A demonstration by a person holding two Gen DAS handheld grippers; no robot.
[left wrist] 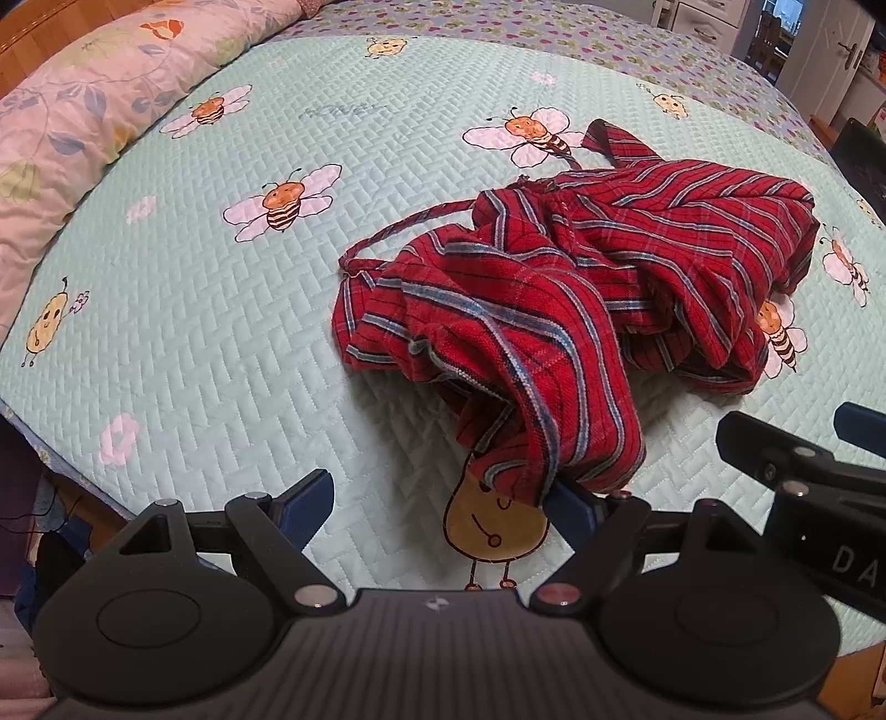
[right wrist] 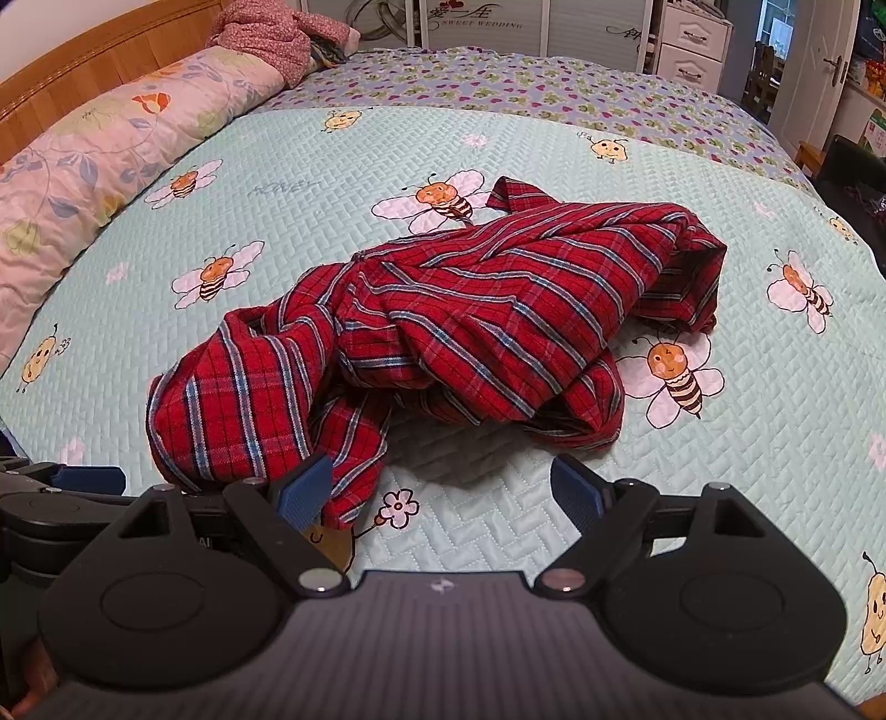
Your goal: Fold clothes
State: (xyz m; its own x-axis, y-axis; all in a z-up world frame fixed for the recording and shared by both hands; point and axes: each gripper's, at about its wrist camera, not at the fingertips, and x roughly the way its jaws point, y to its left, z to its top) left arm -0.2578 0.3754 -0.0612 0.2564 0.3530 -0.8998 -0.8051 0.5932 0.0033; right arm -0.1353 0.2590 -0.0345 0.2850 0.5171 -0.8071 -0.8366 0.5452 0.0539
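Your red plaid garment (right wrist: 421, 327) lies crumpled at frame centre on the bed (right wrist: 720, 471), its long axis running lower left to upper right. Both the left gripper (left wrist: 443, 493) and right gripper (right wrist: 443, 487) stand with jaws spread, empty. The nearest hem falls between them, touching each gripper's inner finger.

One red plaid garment (right wrist: 443, 321) crumpled on one bed (right wrist: 720, 443), one floral pillow roll (right wrist: 111, 149) along the headboard side, one pink bundle (right wrist: 266, 33) at the far end, and two hand-held grippers, left (left wrist: 443, 498) and right (right wrist: 448, 487), both spread wide.
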